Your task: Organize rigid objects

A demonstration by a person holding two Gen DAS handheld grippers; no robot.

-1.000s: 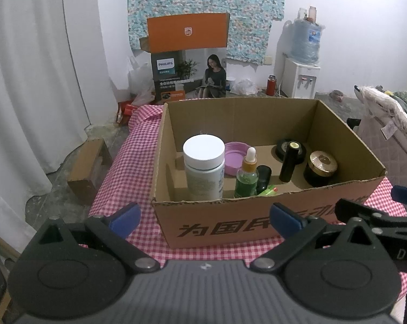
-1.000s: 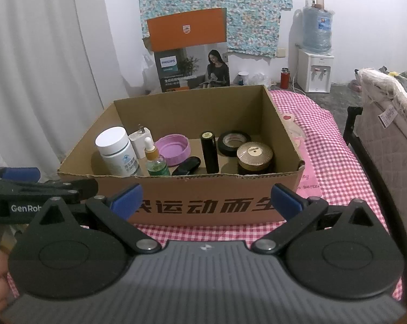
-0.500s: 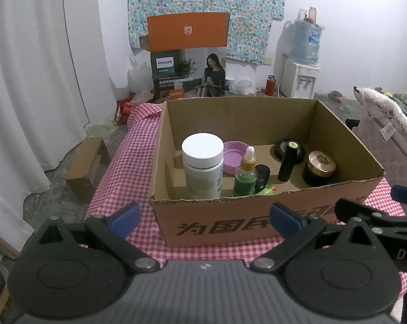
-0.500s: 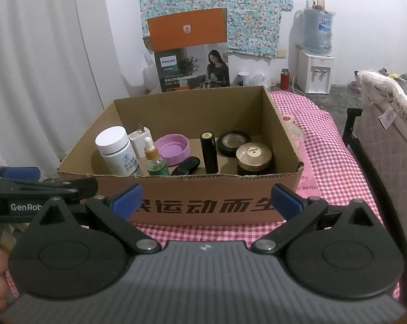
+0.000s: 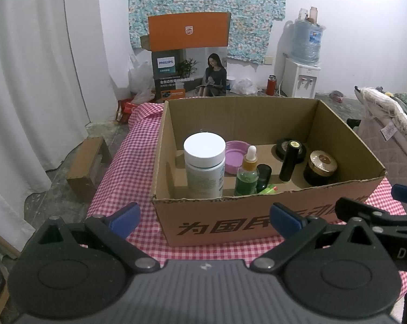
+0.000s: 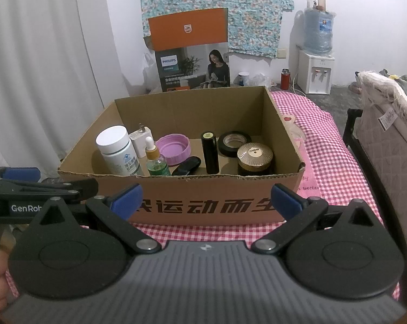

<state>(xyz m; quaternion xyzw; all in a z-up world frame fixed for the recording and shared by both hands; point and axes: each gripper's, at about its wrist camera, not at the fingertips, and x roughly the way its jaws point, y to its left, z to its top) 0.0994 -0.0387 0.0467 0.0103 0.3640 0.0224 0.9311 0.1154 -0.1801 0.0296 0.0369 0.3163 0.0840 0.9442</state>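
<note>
A cardboard box (image 5: 257, 224) (image 6: 203, 205) stands on the red-checked table. Inside it are a white pill bottle (image 5: 204, 168) (image 6: 117, 154), a green dropper bottle (image 5: 247, 175) (image 6: 155, 162), a purple lid (image 5: 233, 156) (image 6: 174, 148), a black tube (image 5: 289, 162) (image 6: 210, 152), a tape roll (image 6: 234, 143), a gold-lidded jar (image 5: 320, 167) (image 6: 254, 159), a white charger (image 6: 140, 140) and a black oval item (image 6: 188, 165). My left gripper (image 5: 203, 217) and right gripper (image 6: 206, 199) are both open and empty, held side by side in front of the box's near wall.
A Philips carton (image 5: 188, 56) and a water dispenser (image 5: 301, 81) stand at the far wall. A small cardboard box (image 5: 88, 167) lies on the floor at left. A padded chair (image 6: 386, 140) is at right. White curtain hangs at left.
Both grippers have barely moved; the left view has drifted back very slightly. Nothing was taken or let go.
</note>
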